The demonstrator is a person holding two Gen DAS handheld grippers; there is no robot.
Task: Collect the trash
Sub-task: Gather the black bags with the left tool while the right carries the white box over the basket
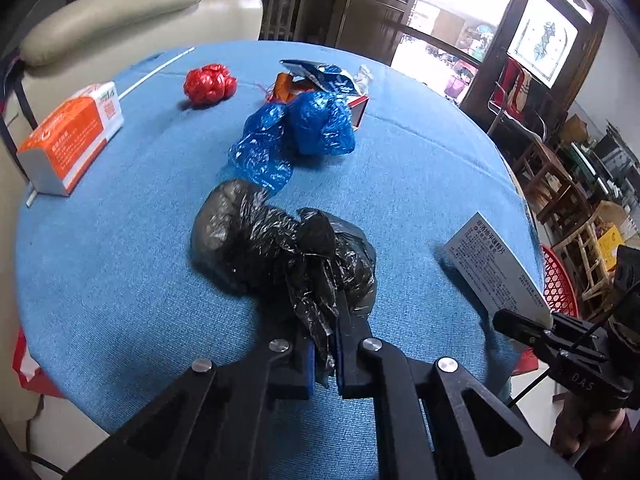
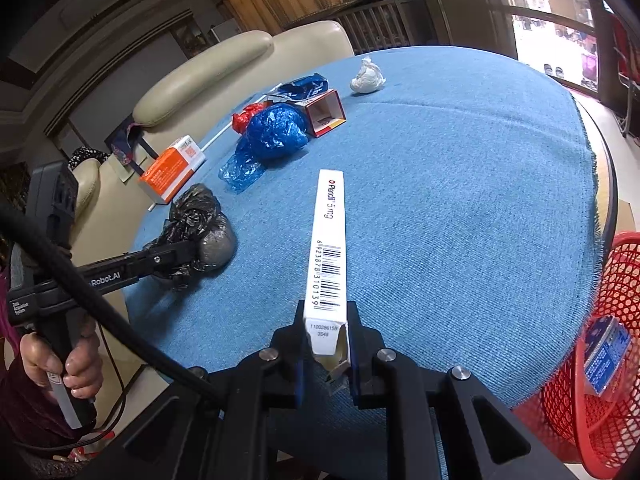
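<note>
A crumpled black plastic bag [image 1: 276, 244] lies on the blue tablecloth [image 1: 120, 272], and my left gripper [image 1: 324, 344] is shut on its twisted tail. From the right wrist view the same left gripper [image 2: 188, 252] reaches in from the left onto the black bag [image 2: 200, 232]. My right gripper [image 2: 326, 344] is shut on the near end of a long white medicine box [image 2: 328, 240], held above the cloth and pointing away. That box [image 1: 496, 268] also shows at the right edge of the left wrist view.
More litter lies further back: a blue plastic bag [image 1: 296, 136], a red bag ball [image 1: 210, 84], an orange box [image 1: 72, 140], an open red carton [image 2: 326, 112] and a white paper wad [image 2: 366, 76]. A red mesh basket [image 2: 612, 280] stands beside the table's right edge. A cream chair [image 1: 120, 12] stands behind.
</note>
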